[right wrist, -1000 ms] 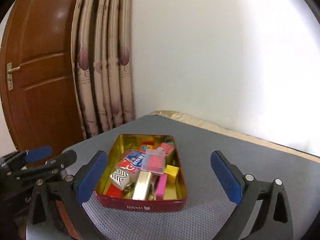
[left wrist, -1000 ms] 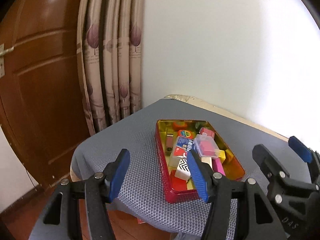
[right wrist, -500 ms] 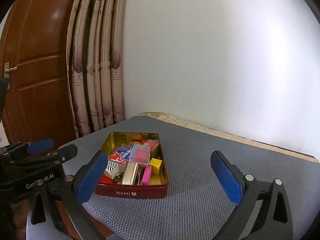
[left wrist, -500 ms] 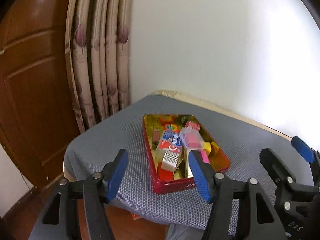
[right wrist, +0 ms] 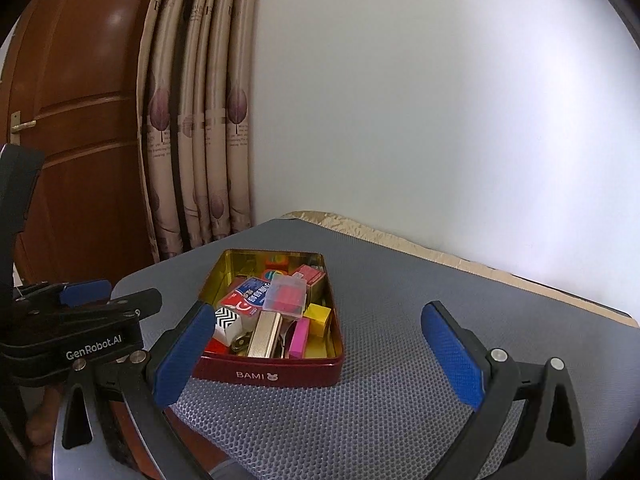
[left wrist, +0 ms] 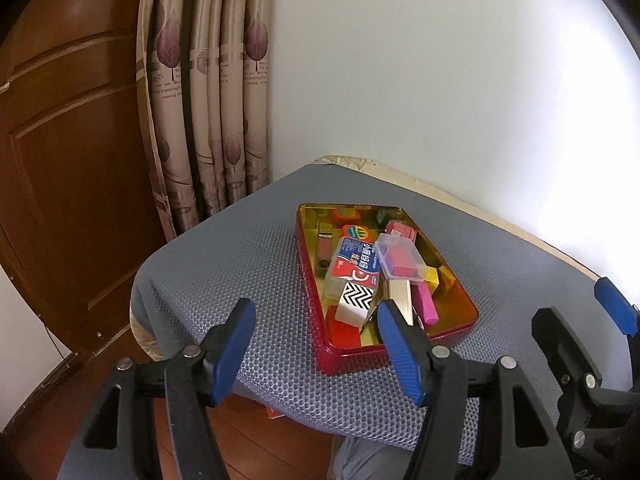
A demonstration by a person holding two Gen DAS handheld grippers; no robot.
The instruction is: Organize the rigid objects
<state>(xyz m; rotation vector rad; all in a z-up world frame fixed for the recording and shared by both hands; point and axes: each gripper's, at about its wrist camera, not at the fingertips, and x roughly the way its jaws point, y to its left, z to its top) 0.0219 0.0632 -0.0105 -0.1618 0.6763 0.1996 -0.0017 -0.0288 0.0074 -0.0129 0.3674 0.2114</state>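
The red rectangular metal tin point(right wrist: 276, 374), full of small rigid objects, sits on the grey mesh mat point(right wrist: 400, 400); with the left gripper point(left wrist: 316, 344) and right gripper point(right wrist: 316, 356) both spread and empty before the tin, lifting the top clear plastic box point(right wrist: 286, 296) first seems best.

Glossy red metal tin point(right wrist: 276, 374) with mirror-bright gold inside, on a matt grey honeycomb-textured mat point(right wrist: 400, 400), clear plastic box point(right wrist: 285, 295) inside the tin, polished brown wooden door point(left wrist: 68, 160) behind, soft printed cloth curtain point(left wrist: 208, 100)
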